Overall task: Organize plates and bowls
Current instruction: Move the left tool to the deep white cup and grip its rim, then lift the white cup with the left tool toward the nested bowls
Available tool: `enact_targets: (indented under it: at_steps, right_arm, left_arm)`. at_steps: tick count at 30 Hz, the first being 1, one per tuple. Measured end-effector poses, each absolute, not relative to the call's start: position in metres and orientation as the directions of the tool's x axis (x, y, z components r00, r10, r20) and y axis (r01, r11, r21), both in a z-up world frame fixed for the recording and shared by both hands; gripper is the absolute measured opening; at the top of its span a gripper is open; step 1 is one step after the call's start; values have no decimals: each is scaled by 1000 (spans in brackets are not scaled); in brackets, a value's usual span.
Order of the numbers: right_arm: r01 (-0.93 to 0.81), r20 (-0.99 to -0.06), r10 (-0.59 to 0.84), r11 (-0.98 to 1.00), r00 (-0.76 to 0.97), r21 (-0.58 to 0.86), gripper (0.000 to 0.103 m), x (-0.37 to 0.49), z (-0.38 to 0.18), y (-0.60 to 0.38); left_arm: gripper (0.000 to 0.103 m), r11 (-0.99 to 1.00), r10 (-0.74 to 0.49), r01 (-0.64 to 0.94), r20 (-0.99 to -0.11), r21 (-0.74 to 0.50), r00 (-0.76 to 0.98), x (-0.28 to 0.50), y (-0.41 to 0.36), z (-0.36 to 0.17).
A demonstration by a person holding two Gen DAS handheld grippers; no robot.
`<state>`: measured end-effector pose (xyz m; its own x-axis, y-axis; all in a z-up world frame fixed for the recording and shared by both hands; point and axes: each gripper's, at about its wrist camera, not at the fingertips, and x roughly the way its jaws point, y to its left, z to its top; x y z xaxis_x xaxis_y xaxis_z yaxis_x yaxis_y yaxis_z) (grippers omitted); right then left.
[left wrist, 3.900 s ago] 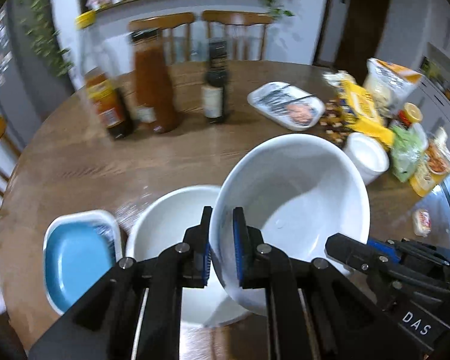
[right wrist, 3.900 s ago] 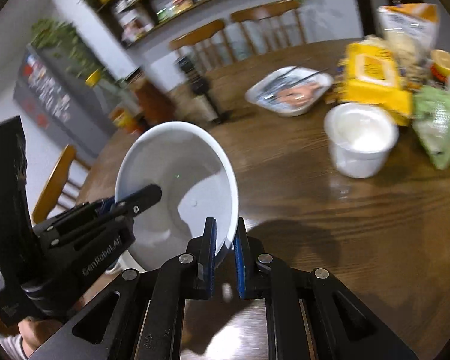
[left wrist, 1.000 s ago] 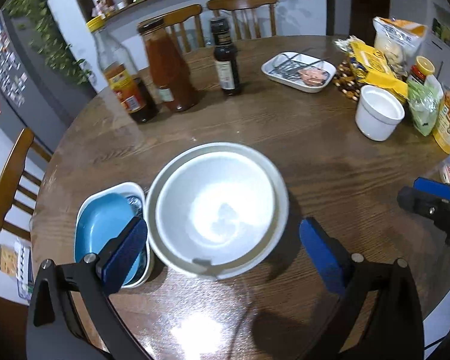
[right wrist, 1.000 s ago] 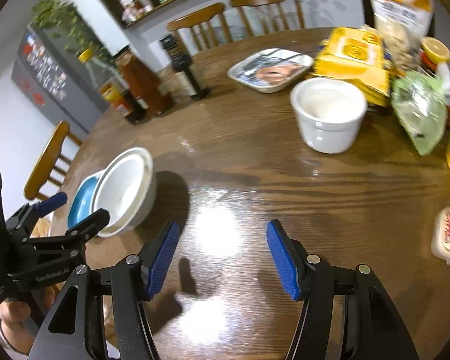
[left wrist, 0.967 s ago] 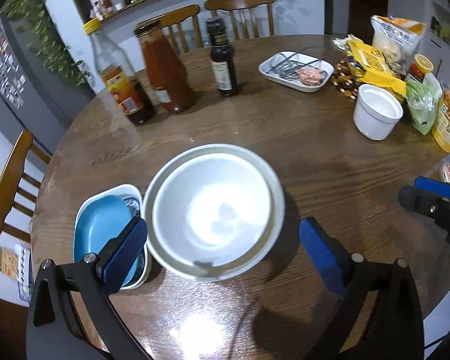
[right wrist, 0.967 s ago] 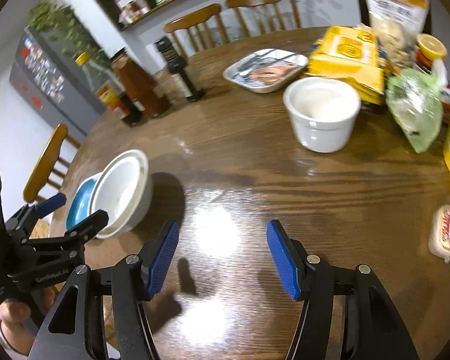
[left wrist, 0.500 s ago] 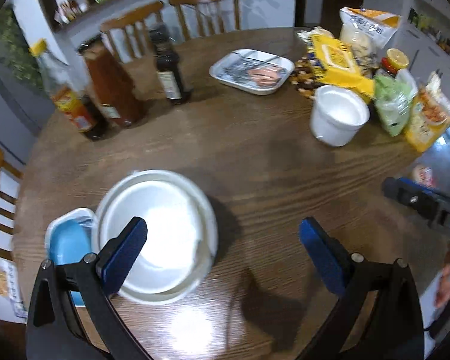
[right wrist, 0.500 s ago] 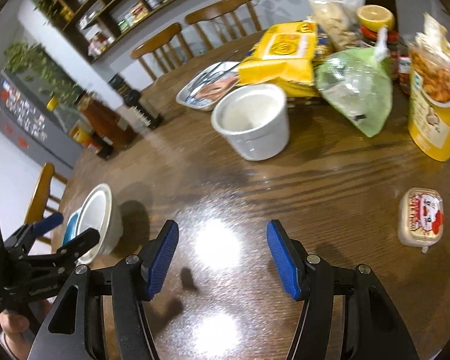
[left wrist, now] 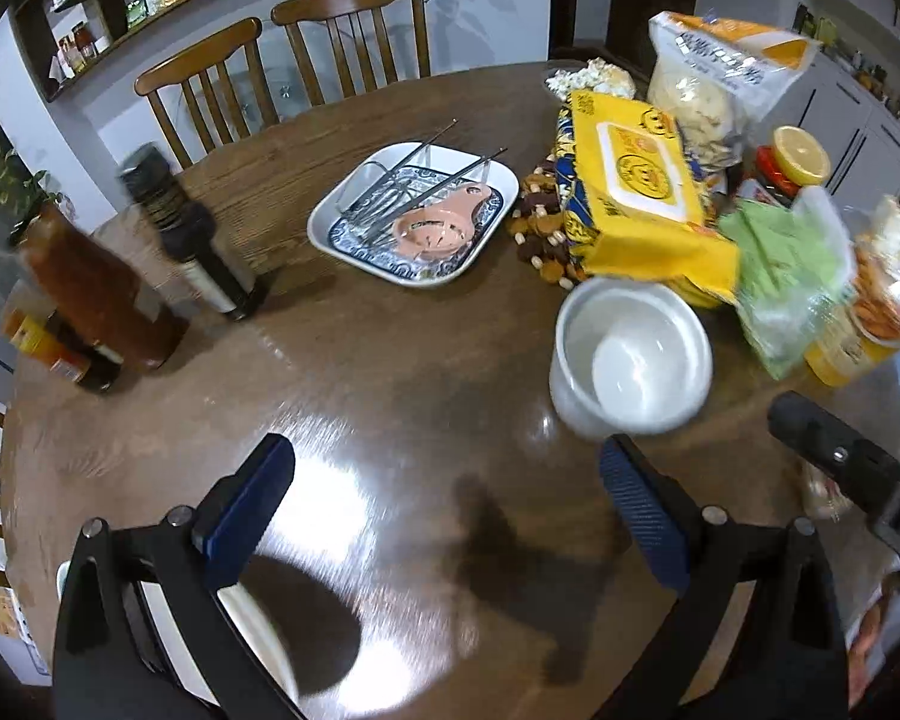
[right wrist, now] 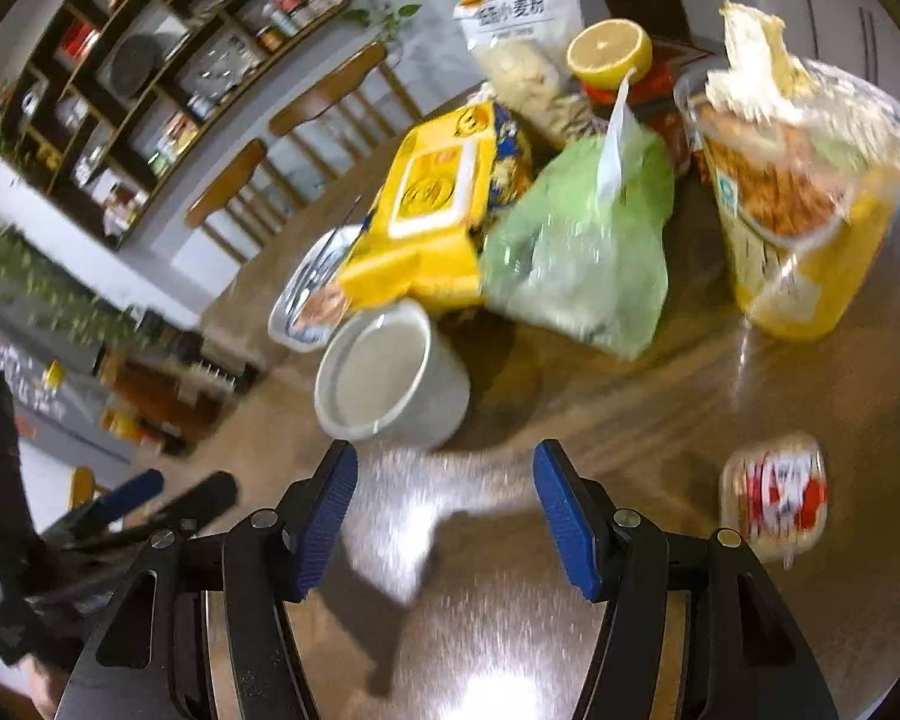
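A small deep white bowl (left wrist: 630, 360) stands on the round wooden table (left wrist: 342, 396), just ahead and right of my open, empty left gripper (left wrist: 444, 510). In the right wrist view the same bowl (right wrist: 390, 378) sits just beyond my open, empty right gripper (right wrist: 444, 510), slightly left of its centre. A white-and-blue rectangular plate (left wrist: 414, 222) holds metal utensils and a pink strainer further back. The rim of the stacked white bowls (left wrist: 252, 630) shows under my left finger at the bottom left.
Food packs crowd the right side: a yellow wipes pack (left wrist: 636, 192), a green bag (right wrist: 582, 252), a yellow noodle cup (right wrist: 804, 204), a lemon half (right wrist: 609, 51). A small sealed packet (right wrist: 774, 492) lies right of my right gripper. Bottles (left wrist: 204, 246) stand at the left. Chairs stand behind the table.
Both grippers let go of the large white bowl, now nested in the other white bowl. Both have since opened and swung right toward the small white bowl; the stack has slid to the lower left.
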<state>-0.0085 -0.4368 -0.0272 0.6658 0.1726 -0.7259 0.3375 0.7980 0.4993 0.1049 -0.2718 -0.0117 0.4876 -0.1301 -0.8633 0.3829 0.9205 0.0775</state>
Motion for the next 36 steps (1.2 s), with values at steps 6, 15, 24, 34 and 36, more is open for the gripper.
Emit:
enact_targets:
  at_steps: [6, 15, 24, 34, 36]
  right_arm:
    - [373, -723, 206, 745, 660, 553, 62, 25, -39, -445]
    - [383, -754, 281, 725, 594, 572, 57, 68, -62, -437]
    - [350, -749, 341, 724, 568, 595, 19, 81, -77, -432]
    - [294, -775, 322, 792, 544, 536, 18, 57, -71, -404]
    - [277, -779, 328, 803, 534, 528, 18, 48, -71, -396]
  left_arm:
    - [98, 916, -165, 401, -892, 20, 421, 133, -291, -32]
    - [67, 903, -225, 424, -915, -67, 335, 147, -304, -50]
    - [15, 888, -228, 456, -919, -60, 323, 139, -309, -61]
    - [15, 880, -203, 474, -915, -14, 349, 97, -281, -64]
    - [15, 883, -197, 470, -915, -10, 351, 85, -273, -65]
